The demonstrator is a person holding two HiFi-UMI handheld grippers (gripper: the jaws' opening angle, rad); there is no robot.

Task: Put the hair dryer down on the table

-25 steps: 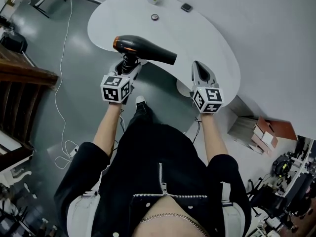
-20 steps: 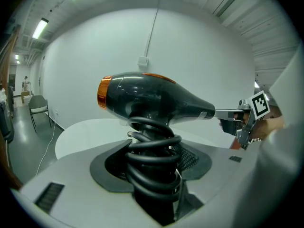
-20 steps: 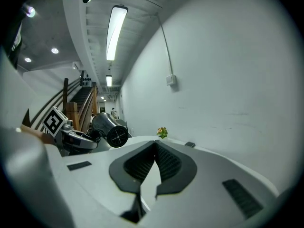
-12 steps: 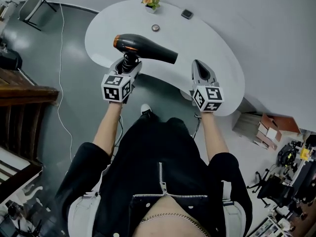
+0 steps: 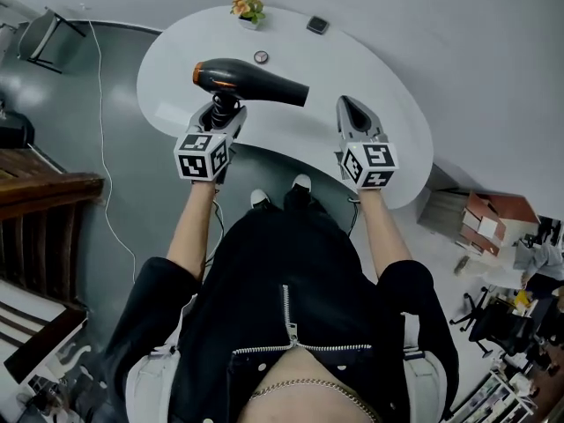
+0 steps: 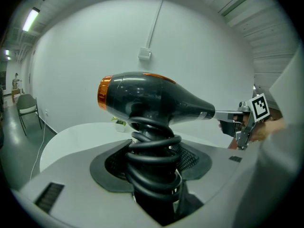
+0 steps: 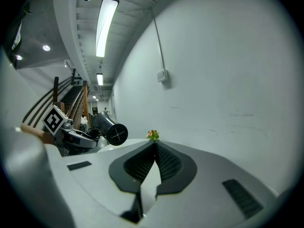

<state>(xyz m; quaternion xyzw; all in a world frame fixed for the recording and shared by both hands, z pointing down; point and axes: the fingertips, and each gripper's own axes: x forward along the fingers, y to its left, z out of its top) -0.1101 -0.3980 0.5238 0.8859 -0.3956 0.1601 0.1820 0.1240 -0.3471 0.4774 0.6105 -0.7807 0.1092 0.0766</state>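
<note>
Hair dryer point(image 5: 251, 80) handle clamped in left claw point(image 5: 224, 114), barrel over table point(image 5: 352, 69)

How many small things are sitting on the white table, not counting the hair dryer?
3: a small potted plant at the far edge, a dark flat item to its right, and a small round object nearer, just beyond the hair dryer. The dryer may hide others.

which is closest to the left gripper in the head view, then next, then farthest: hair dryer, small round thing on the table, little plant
1. hair dryer: nearest, its handle clamped in the left gripper.
2. small round thing: on the table, just beyond the dryer.
3. little plant: farthest, at the table's far edge.
</note>
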